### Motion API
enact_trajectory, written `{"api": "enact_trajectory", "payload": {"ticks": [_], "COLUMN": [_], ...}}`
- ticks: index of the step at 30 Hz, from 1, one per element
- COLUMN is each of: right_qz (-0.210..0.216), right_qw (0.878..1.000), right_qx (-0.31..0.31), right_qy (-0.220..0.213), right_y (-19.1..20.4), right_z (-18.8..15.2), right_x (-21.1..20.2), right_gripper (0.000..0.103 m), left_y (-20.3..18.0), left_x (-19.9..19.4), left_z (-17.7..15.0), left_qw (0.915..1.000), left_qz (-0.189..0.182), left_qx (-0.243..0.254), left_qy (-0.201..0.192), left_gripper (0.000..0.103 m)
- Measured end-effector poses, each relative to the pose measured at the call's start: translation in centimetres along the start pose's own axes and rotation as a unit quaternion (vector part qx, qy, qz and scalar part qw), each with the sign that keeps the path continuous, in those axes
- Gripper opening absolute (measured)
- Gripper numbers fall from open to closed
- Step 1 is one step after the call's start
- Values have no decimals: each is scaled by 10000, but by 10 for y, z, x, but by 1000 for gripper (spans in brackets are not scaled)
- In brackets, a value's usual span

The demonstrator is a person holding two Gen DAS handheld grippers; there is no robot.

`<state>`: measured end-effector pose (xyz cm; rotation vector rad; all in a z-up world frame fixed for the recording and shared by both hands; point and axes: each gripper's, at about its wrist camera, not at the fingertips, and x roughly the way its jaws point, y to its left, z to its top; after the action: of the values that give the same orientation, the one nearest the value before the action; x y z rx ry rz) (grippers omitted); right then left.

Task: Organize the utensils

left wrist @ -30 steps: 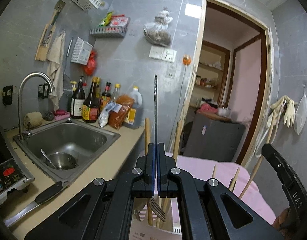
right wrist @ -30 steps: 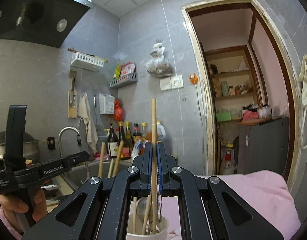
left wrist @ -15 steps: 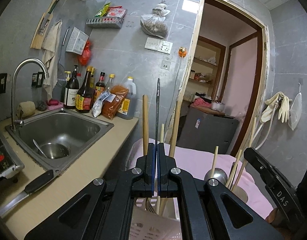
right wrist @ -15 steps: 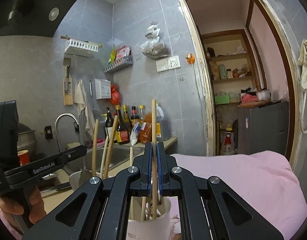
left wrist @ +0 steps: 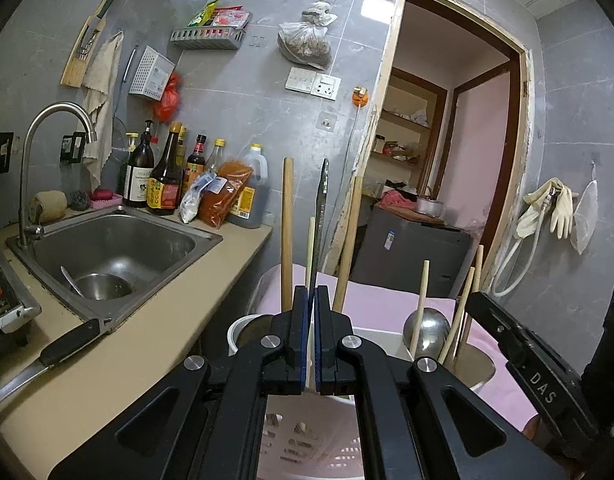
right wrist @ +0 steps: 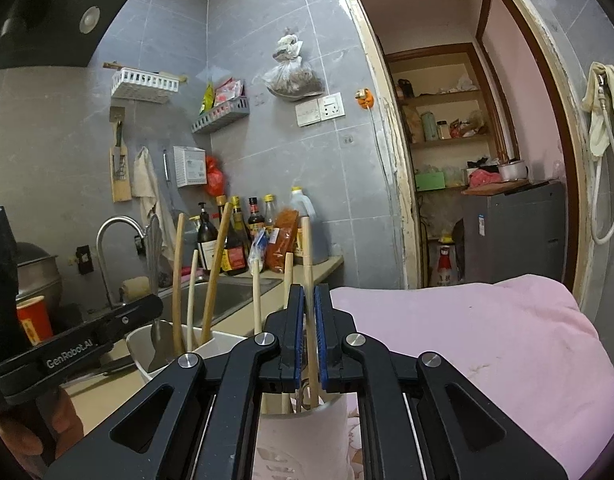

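Note:
My left gripper (left wrist: pixel 311 294) is shut on a thin metal fork (left wrist: pixel 320 216) that stands handle up, its lower end hidden in a white cup (left wrist: pixel 235 334) among wooden handles (left wrist: pixel 287 232). The right wrist view shows that gripper (right wrist: pixel 149 307) from the side over the same cup (right wrist: pixel 141 346). My right gripper (right wrist: pixel 310 292) is opening. A wooden chopstick (right wrist: pixel 306 248) leans loose between its parted jaws, with its foot in a second white cup (right wrist: pixel 307 428). The left wrist view shows this cup (left wrist: pixel 481 366) holding a steel ladle (left wrist: pixel 425 324) and chopsticks.
A steel sink (left wrist: pixel 111 248) with a bowl sits at the left, with sauce bottles (left wrist: pixel 163 176) behind it and a knife (left wrist: pixel 63 346) on the beige counter. Pink cloth (right wrist: pixel 467 332) covers the surface to the right. A person's hand (right wrist: pixel 23 432) holds the left gripper.
Both grippers have sunk, lowering the fork and the chopstick into their cups. The right jaws have parted a little and the chopstick now leans instead of standing straight.

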<state>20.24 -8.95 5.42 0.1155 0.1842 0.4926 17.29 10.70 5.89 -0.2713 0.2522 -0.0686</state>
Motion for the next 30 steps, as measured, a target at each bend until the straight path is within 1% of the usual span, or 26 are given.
{"api": "enact_trajectory", "payload": {"ticks": [2, 3, 4, 6, 26, 27, 29, 30], "right_qz": [-19, -35, -46, -24, -64, -72, -87, -94], "right_qw": [10000, 10000, 10000, 9999, 10000, 10000, 10000, 10000], "right_qx": [26, 34, 45, 100, 27, 20, 9, 6], "right_qy": [13, 24, 31, 65, 25, 18, 3, -5], "right_y": [0, 0, -1, -3, 0, 0, 0, 0], "right_z": [-2, -3, -4, -6, -8, -8, -8, -8], "right_x": [0, 0, 0, 1, 1, 1, 1, 1], "right_gripper": [8, 11, 17, 22, 22, 22, 23, 23], "left_y": [2, 2, 2, 2, -3, -3, -1, 0], "left_x": [-1, -1, -1, -1, -3, -4, -4, -5], "left_z": [-1, -1, -2, -3, -5, -4, -4, -4], "left_qw": [10000, 10000, 10000, 10000, 9999, 9999, 9999, 9999], "left_qz": [-49, -50, -44, -48, -89, -94, -118, -147], "left_qx": [-47, -50, -46, -55, 58, 45, 4, -39], "left_qy": [22, 33, 42, 65, 16, 2, -20, -43], "left_gripper": [0, 0, 1, 2, 3, 5, 13, 19]}}
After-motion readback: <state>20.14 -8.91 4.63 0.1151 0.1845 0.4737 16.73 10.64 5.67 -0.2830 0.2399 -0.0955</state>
